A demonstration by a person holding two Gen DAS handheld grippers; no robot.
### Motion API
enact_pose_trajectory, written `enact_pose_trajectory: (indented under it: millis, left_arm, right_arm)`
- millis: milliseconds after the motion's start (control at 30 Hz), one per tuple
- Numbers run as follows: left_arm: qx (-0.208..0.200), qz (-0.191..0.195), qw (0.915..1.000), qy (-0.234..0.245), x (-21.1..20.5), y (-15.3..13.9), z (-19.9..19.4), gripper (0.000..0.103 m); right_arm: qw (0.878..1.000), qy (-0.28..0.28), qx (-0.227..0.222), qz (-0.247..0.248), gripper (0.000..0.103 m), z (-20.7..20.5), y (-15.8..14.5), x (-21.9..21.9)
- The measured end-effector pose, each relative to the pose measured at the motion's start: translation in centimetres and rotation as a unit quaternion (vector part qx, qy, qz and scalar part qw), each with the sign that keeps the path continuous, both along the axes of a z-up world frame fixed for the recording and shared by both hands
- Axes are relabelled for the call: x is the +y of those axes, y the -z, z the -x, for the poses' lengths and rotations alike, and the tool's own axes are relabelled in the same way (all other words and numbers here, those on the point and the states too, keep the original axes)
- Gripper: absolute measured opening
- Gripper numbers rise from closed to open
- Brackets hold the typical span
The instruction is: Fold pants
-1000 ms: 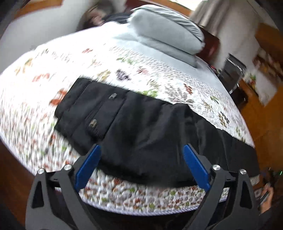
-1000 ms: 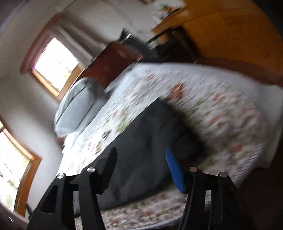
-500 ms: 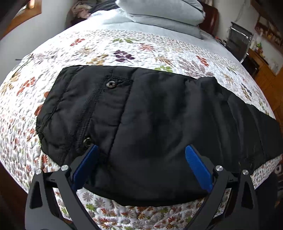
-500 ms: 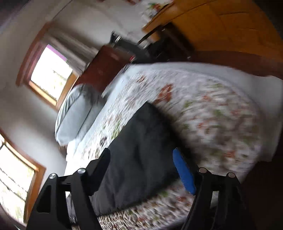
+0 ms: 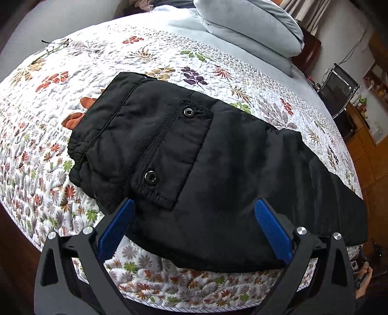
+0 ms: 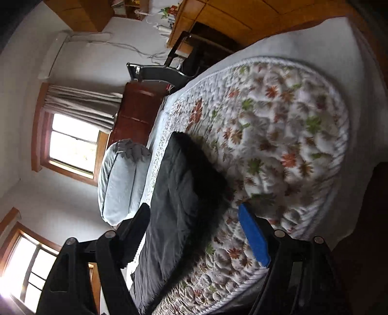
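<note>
Black padded pants (image 5: 218,164) lie flat along the near edge of a bed with a floral quilt (image 5: 121,55). The waistband is at the left, a snap-button back pocket (image 5: 174,145) faces up, and the legs run off to the right. My left gripper (image 5: 194,213) is open and empty, hovering over the seat of the pants near the bed edge. In the right wrist view the leg end of the pants (image 6: 184,193) lies on the quilt (image 6: 278,135). My right gripper (image 6: 194,218) is open and empty just above that leg end.
Grey pillows (image 5: 249,26) are stacked at the head of the bed, also in the right wrist view (image 6: 121,179). A dark chair (image 5: 339,87) and wooden cabinets (image 6: 230,19) stand beside the bed. Glasses (image 5: 53,46) lie on the far left of the quilt.
My left gripper swung over the waist and pocket area and tilted. My right gripper rolled and moved toward the end of the pant legs. The pants have not moved.
</note>
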State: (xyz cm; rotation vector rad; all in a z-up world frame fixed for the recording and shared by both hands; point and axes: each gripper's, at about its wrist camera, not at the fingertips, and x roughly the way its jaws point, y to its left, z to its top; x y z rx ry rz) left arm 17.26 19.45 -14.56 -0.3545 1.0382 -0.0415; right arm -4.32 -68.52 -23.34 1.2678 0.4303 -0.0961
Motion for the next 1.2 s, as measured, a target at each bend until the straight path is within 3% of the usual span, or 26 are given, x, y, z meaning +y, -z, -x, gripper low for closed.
enact_pose_trajectory:
  millis: [167, 300, 500, 633, 700, 800, 867, 933, 1200]
  left_arm:
    - [0.006, 0.010, 0.9999, -0.009, 0.2, 0.3, -0.3, 0.099]
    - [0.008, 0.007, 0.9999, -0.011, 0.2, 0.2, -0.3, 0.099]
    - [0.008, 0.007, 0.9999, -0.014, 0.2, 0.3, -0.3, 0.100]
    - [0.007, 0.006, 0.9999, -0.013, 0.2, 0.3, -0.4, 0.100]
    - [0.006, 0.009, 0.9999, -0.013, 0.3, 0.3, -0.3, 0.100]
    - [0.005, 0.012, 0.9998, -0.017, 0.4, 0.3, -0.4, 0.100]
    - [0.004, 0.013, 0.9997, -0.018, 0.4, 0.2, -0.3, 0.100]
    - [0.003, 0.013, 0.9997, -0.018, 0.5, 0.2, -0.3, 0.100]
    - [0.000, 0.029, 0.9994, -0.020, 0.9, 0.2, -0.2, 0.100]
  right_arm:
    - [1.000, -0.001, 0.002, -0.004, 0.085, -1.3, 0.1, 0.1]
    - [0.999, -0.015, -0.030, -0.001, 0.081, -1.7, -0.9, 0.3]
    - [1.000, -0.017, -0.024, -0.011, 0.082, -1.8, 0.3, 0.3]
    - [0.998, -0.033, -0.049, 0.006, 0.082, -2.4, -0.6, 1.1]
    - [0.999, -0.038, -0.035, 0.008, 0.081, -3.0, -0.1, 1.1]
    - [0.999, -0.042, -0.025, 0.021, 0.066, -3.9, -0.1, 1.3]
    - [0.999, -0.043, -0.028, 0.017, 0.040, -4.3, -0.3, 1.3]
    - [0.999, -0.043, -0.022, 0.023, 0.029, -4.3, -0.6, 1.1]
    - [0.997, -0.048, -0.012, 0.053, 0.020, -4.9, -3.0, 1.6]
